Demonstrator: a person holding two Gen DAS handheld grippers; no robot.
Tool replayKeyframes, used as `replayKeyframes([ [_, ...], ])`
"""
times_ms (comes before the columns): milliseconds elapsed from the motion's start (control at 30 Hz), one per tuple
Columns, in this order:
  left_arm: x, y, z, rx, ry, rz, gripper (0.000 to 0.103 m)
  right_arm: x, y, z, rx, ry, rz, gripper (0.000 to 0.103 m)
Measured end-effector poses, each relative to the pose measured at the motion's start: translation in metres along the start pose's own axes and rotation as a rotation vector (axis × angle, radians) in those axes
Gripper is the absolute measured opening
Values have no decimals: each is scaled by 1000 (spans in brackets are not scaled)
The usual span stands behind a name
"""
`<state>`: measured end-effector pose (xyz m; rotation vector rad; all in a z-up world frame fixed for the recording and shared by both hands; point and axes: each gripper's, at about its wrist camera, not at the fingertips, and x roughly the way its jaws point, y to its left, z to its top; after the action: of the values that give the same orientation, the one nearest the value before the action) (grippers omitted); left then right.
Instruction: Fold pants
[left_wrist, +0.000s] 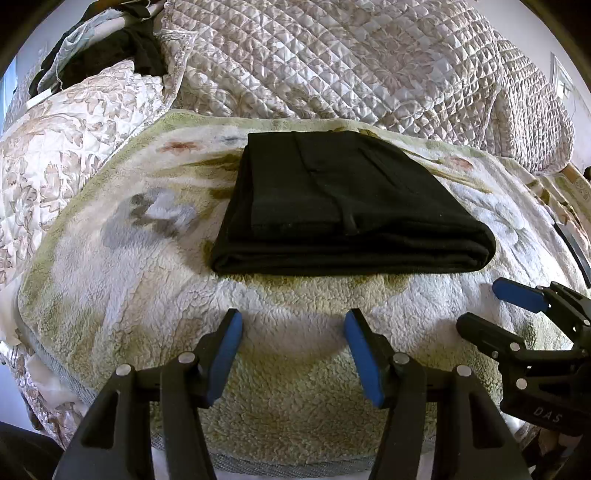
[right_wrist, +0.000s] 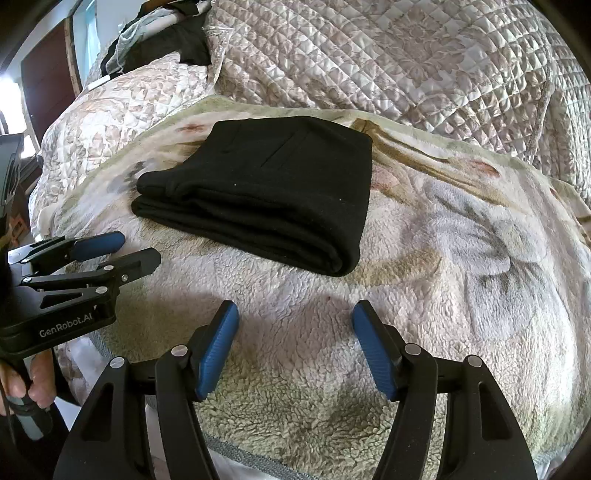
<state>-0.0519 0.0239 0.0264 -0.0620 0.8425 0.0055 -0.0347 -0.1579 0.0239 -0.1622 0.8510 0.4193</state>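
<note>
While both grippers hang over the near part of a fleecy blanket (left_wrist: 295, 332), the black pants (left_wrist: 343, 206) lie folded into a thick, neat rectangle farther up on it, well apart from either tool. Seen from the left wrist, the pants sit straight ahead of the left gripper (left_wrist: 293, 325), their rounded folded edge turned toward the camera and several layers showing along that edge. Blue pads line the fingers (left_wrist: 225, 354) of this gripper, which stand spread with only blanket pile between them. Off to the right edge of that view, the right gripper (left_wrist: 491, 306) comes in sideways, its blue-tipped finger pointing left above the blanket.

From the right wrist, the right gripper (right_wrist: 295, 317) is spread too, its jaws opening with nothing between them, and the pants (right_wrist: 258, 192) lie up and to the left of it. At the left edge there, the left gripper (right_wrist: 129, 251) shows from the side, its black body marked with white lettering, and a hand (right_wrist: 26, 384) wraps around its handle lower down.

Pale with faded flower and leaf prints, the blanket is spread over a bed. Behind it a quilted bedspread (left_wrist: 351, 62) in beige and white rises in folds, and a heap of dark clothes (left_wrist: 110, 48) rests at the top left on the bed.
</note>
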Motion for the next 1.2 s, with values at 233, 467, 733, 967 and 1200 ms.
replayKeyframes([
  [233,0,0,0,0,1,1,61,0,2,0,-4,-1,-1,67],
  [467,0,0,1,-1,2,-1,61,0,2,0,-5,-1,-1,67],
  [733,0,1,2,-1,2,0,61,0,2,0,-4,-1,-1,67],
  [967,2,0,0,3,8,8,62,0,2,0,-4,-2,-2,67],
  [1200,1,2,-1,-4,14,9,62,0,2,0,-5,-2,-2,67],
])
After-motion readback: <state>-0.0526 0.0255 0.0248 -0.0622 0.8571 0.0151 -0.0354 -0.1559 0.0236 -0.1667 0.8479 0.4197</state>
